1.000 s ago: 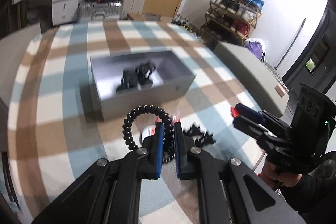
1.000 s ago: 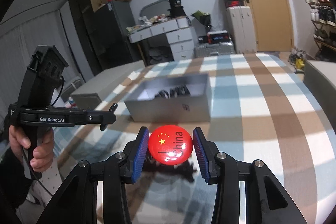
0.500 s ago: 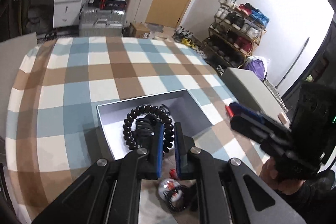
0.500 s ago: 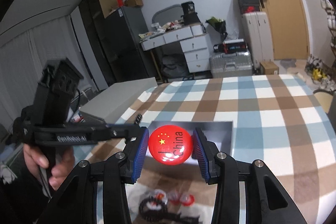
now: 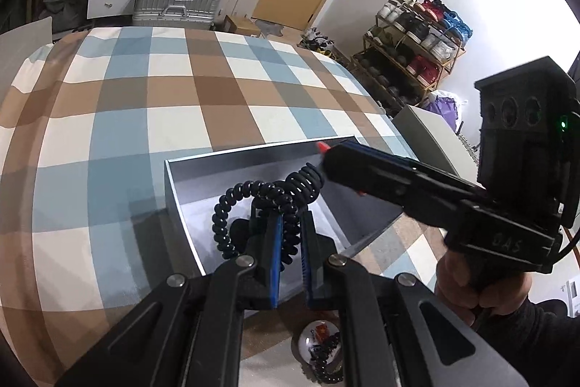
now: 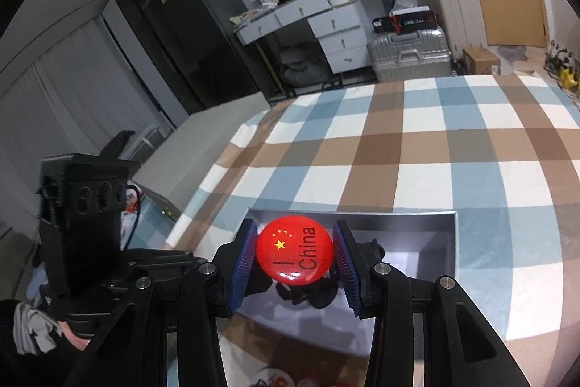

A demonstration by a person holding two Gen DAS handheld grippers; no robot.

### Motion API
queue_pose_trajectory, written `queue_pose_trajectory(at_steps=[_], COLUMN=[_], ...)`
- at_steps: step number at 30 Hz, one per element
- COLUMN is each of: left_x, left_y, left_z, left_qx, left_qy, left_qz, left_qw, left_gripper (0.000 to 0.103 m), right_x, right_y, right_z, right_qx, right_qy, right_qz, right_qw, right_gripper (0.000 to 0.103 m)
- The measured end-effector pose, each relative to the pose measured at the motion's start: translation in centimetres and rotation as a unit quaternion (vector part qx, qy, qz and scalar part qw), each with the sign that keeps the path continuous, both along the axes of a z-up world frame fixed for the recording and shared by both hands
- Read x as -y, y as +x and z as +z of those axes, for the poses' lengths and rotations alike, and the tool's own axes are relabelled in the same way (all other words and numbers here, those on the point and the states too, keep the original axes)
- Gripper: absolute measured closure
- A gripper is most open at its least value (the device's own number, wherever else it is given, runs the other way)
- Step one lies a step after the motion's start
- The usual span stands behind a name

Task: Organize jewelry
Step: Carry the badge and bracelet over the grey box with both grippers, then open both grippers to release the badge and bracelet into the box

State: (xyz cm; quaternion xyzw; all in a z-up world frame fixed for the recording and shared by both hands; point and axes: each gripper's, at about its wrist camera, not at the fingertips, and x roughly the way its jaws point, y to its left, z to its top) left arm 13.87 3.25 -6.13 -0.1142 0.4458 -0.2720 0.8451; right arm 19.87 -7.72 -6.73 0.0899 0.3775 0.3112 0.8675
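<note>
The left gripper [image 5: 290,256] pinches a black curly coil bracelet [image 5: 253,202] tight between its blue pads, holding it over the open grey box [image 5: 174,191] on the blue, brown and white checked cloth [image 5: 145,97]. The right gripper [image 6: 294,256] squeezes a round red badge [image 6: 294,251] (it says "I China") between its nearly closed fingers, above the same grey box [image 6: 435,242]. Dark things lie in the box, too blurry to tell.
</note>
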Motion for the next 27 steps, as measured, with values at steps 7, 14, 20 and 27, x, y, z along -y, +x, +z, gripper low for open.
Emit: queue_pose_trajectory(at_steps=[7,14,20,27], left_x=[-0.4,-0.4,-0.3,0.3], left_y=[0.5,0.1,-0.9,-2.4], left_z=[-0.4,0.2,1.4,2.7], left_qx=[-0.005,0.000,0.026,0.048], left_qy=[0.002,0.016,0.017,0.049], left_qz=[0.011,0.012,0.020,0.033], left_qw=[0.9999,0.9998,0.9993,0.9971], left_gripper=[0.098,0.085,0.054,0.053], right_x=[-1.2,-0.4,2.0,3.9], right_y=[1.1,0.8,-0.9,-4.4], right_z=[-0.7,0.2,2.0,4.1], right_qx=[-0.014,0.007,0.031,0.077], right_qy=[-0.015,-0.012,0.009,-0.001], right_qz=[-0.001,-0.018,-0.045,-0.070], right_qw=[1.000,1.000,0.998,0.995], right_gripper=[0.059,0.056,0.051,0.038])
